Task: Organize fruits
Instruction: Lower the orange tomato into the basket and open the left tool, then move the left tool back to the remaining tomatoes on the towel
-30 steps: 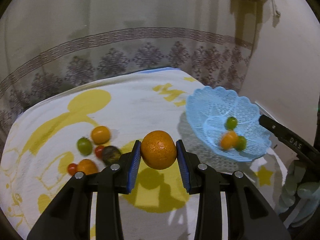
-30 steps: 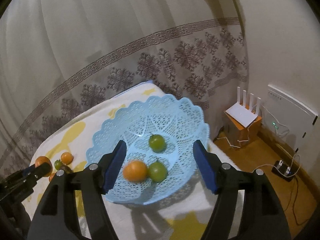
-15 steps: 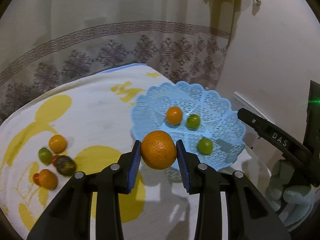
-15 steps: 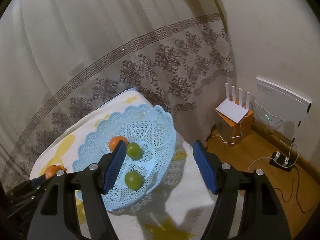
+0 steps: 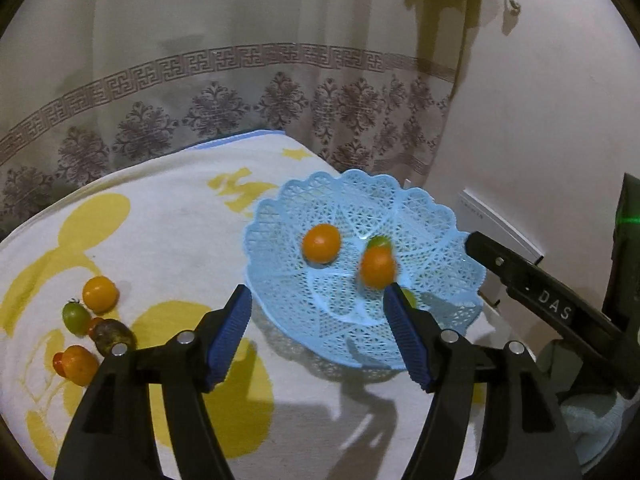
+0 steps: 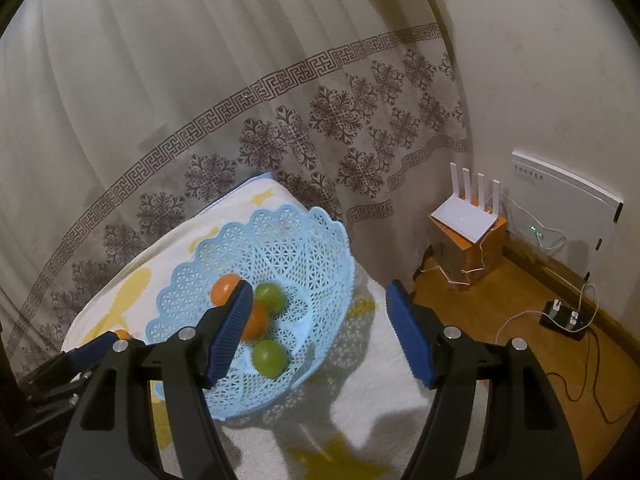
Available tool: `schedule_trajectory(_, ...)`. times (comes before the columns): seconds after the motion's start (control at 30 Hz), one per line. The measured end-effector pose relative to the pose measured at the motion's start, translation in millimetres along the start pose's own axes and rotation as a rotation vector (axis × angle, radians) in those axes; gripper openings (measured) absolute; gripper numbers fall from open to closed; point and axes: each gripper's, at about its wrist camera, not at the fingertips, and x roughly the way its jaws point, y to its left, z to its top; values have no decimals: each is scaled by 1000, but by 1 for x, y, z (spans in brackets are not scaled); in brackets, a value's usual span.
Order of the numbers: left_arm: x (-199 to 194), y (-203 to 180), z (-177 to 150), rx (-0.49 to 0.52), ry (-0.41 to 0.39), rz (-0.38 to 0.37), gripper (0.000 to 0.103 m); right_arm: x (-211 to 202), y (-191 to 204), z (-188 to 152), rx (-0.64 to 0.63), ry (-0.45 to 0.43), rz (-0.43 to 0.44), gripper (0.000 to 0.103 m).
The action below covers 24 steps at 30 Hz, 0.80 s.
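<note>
My left gripper point(image 5: 316, 292) hangs over the near rim of the pale blue lace basket point(image 5: 280, 200), its jaws opening with nothing between them. A blurred orange point(image 5: 378, 266) is in the basket just beyond the right fingertip, beside another orange point(image 5: 321, 243) and a green fruit point(image 5: 380, 242). In the right wrist view the basket point(image 6: 288, 232) holds two oranges and two green fruits point(image 6: 270, 358). My right gripper point(image 6: 319, 286) stands open and empty at the basket's right side.
Loose fruits lie on the yellow-and-white cloth at left: an orange point(image 5: 100, 294), a green tomato point(image 5: 75, 317), a dark fruit point(image 5: 112, 334), another orange point(image 5: 80, 364). A curtain hangs behind. A router point(image 6: 466, 224) and cables sit on the floor at right.
The left gripper carried the orange rightward to the basket, then opened and let it go; the orange now lies blurred inside the basket. The right gripper stayed open.
</note>
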Motion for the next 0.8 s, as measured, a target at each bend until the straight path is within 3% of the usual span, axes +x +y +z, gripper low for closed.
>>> schedule_trajectory(0.3, -12, 12, -3, 0, -28, 57, 82, -4, 11, -4, -21, -8, 17, 72)
schedule_trajectory(0.8, -33, 45, -8, -35, -65, 130, 86, -12, 39, -16, -85, -12, 67, 75)
